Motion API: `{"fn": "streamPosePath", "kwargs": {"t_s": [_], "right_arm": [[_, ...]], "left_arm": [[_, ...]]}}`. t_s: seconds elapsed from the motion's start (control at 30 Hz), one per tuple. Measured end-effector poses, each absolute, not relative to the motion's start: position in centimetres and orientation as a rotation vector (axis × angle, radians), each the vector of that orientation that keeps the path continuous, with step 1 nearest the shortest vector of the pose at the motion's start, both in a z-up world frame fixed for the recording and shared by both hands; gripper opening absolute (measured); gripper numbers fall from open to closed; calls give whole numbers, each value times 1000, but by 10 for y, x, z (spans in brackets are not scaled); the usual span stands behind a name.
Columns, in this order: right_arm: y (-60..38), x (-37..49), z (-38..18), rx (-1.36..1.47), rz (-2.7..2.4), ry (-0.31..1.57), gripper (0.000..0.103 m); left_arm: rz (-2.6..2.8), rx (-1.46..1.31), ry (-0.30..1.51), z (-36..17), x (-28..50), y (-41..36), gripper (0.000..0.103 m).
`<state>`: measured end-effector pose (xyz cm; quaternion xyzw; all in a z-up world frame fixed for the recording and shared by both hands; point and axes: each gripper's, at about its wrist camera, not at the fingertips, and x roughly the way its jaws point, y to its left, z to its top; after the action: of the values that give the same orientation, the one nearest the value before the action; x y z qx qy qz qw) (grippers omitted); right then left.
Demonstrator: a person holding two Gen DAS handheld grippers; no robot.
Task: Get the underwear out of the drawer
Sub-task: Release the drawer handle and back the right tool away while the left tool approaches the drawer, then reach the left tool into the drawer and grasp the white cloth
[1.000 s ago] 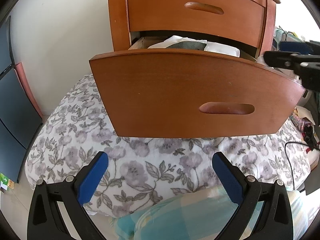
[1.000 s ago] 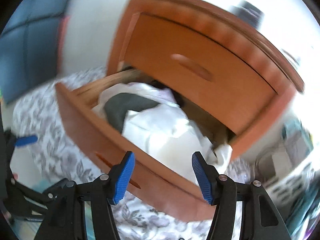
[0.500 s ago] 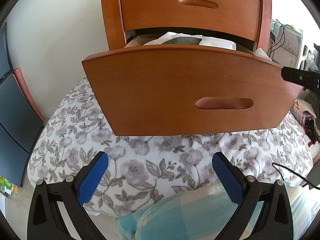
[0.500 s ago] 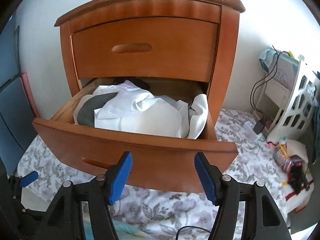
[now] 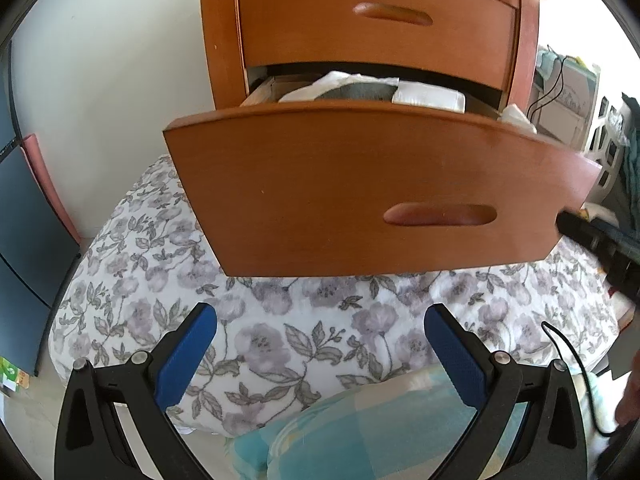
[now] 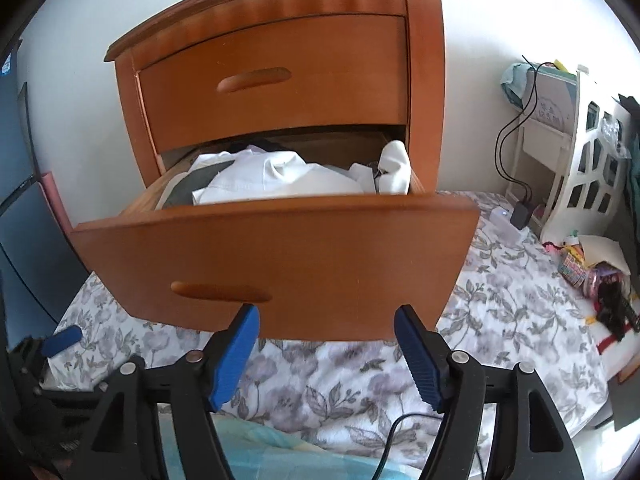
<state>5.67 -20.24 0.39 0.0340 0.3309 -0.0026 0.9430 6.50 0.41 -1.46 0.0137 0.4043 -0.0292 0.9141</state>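
Left gripper [image 5: 320,344]: we hold it low over the flowered bedspread [image 5: 280,320], fingers wide apart, nothing between them.
Right gripper [image 6: 326,344]: we see its jaws opening, empty, just short of the drawer front.
Drawer [image 6: 320,248]: lower one, pulled out over the bedspread; upper drawer [image 6: 272,76] closed.
Underwear [image 6: 272,182]: we note white folded cloth heaped inside the open drawer, with a dark grey piece [image 6: 196,184] at its left.
Far right: white rack [image 6: 588,168], cables.

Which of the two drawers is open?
The lower drawer: pulled out, white and grey clothes showing inside. The upper drawer sits flush, shut.
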Motion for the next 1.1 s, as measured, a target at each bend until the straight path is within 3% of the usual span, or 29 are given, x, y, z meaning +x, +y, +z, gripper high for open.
{"fn": "streamPosePath", "kwargs": {"t_s": [0.1, 0.17, 0.23, 0.73, 1.1], "right_arm": [[-204, 54, 3, 83, -5, 655, 77], [-205, 52, 6, 74, -11, 632, 86], [-207, 50, 9, 66, -31, 602, 103], [-210, 56, 1, 37, -50, 619, 103], [-205, 57, 0, 10, -13, 627, 103]], "left_arm": [[-60, 12, 835, -8, 66, 9, 103], [-56, 5, 830, 0, 69, 13, 103], [-50, 2, 813, 11, 72, 17, 103], [-135, 34, 800, 109, 169, 20, 103], [-301, 154, 1100, 84, 252, -56, 103]]}}
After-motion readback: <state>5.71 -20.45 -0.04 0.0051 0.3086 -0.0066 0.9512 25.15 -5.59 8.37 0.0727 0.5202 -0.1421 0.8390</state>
